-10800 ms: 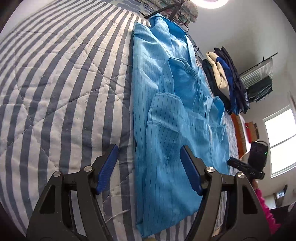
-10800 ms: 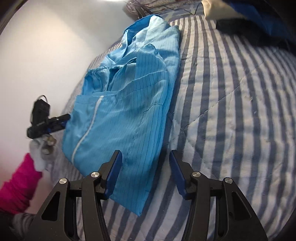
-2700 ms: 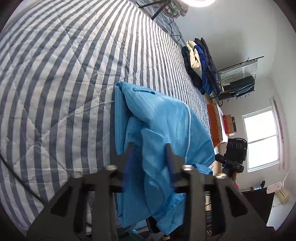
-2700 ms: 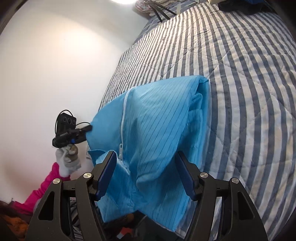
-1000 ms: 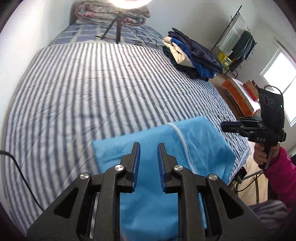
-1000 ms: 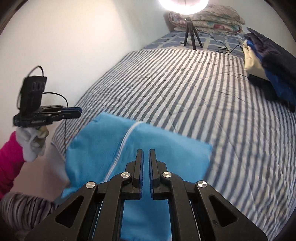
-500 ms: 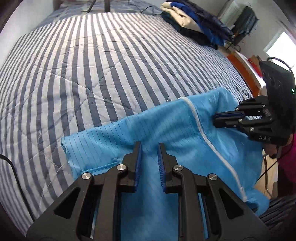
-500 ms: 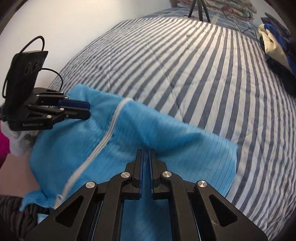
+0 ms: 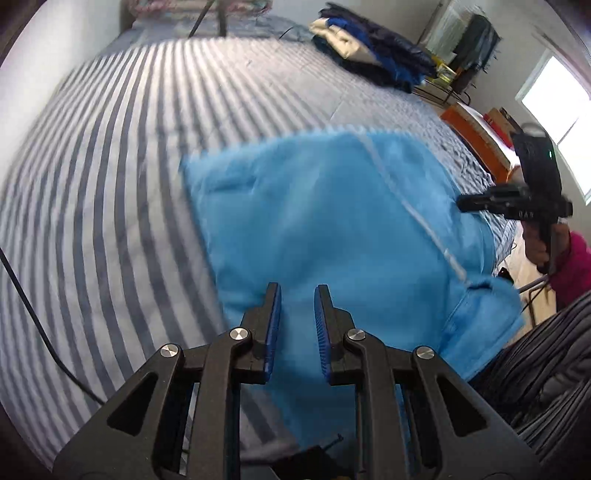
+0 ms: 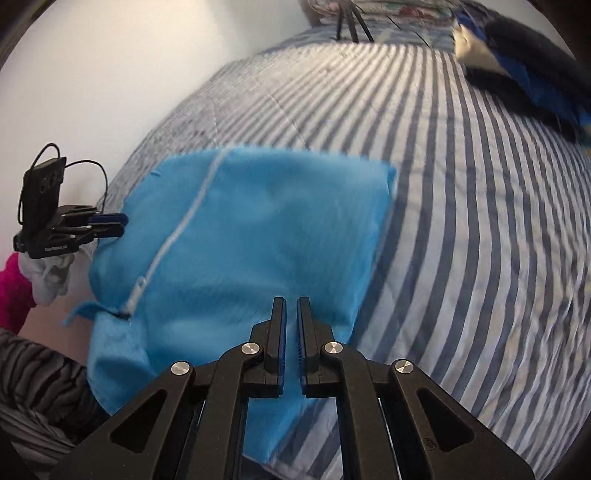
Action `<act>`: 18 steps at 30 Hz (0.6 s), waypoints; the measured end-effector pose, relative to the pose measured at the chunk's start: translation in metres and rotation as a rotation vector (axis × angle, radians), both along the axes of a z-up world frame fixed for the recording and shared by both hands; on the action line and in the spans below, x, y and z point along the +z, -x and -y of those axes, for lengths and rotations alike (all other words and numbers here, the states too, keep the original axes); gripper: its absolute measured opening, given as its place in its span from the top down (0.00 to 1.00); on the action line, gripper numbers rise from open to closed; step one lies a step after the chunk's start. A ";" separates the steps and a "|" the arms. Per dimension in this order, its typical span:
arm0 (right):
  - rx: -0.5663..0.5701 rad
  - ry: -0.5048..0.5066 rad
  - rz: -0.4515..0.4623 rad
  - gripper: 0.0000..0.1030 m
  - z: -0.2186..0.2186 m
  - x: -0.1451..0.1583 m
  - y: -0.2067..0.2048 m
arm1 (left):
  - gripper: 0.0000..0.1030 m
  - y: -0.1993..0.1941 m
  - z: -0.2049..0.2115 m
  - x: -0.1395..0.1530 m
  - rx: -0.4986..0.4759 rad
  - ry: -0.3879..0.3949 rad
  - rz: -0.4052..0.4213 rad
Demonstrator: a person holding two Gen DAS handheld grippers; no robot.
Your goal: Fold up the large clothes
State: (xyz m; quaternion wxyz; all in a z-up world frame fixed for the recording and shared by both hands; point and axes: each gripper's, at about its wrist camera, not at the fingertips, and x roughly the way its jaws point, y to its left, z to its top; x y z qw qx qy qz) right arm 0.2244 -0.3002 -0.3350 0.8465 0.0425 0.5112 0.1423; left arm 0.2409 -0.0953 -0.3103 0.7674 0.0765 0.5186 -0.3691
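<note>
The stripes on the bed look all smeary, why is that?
Left wrist view: motion blur smears the bedspread stripes and blue garment; only the left gripper stays sharp. Right wrist view: milder blur, worst at the right edge; fisheye bends the stripes.

Striped bed (image 9: 110, 155) carries folded blue garment (image 9: 332, 221) and clothes pile (image 9: 369, 48).

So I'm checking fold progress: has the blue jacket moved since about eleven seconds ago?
Yes. The blue jacket then stretched up toward the tripod; now it lies folded short at the striped quilt's near edge.
</note>
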 end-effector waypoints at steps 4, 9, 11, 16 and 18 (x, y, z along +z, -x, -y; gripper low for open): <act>-0.013 -0.047 -0.031 0.95 0.003 -0.022 0.021 | 0.83 0.014 -0.013 -0.010 0.011 0.013 -0.015; -0.008 -0.075 0.010 0.94 0.019 0.012 0.038 | 0.44 0.005 -0.037 0.016 0.074 0.110 -0.076; -0.019 -0.114 0.036 0.64 0.030 0.026 0.039 | 0.36 -0.002 -0.051 0.026 0.128 0.178 -0.087; -0.073 -0.205 0.056 0.41 0.051 0.027 0.024 | 0.36 -0.037 -0.072 0.009 0.262 0.316 -0.270; -0.102 -0.251 0.013 0.41 0.061 0.018 0.015 | 0.36 -0.048 -0.076 -0.003 0.301 0.313 -0.306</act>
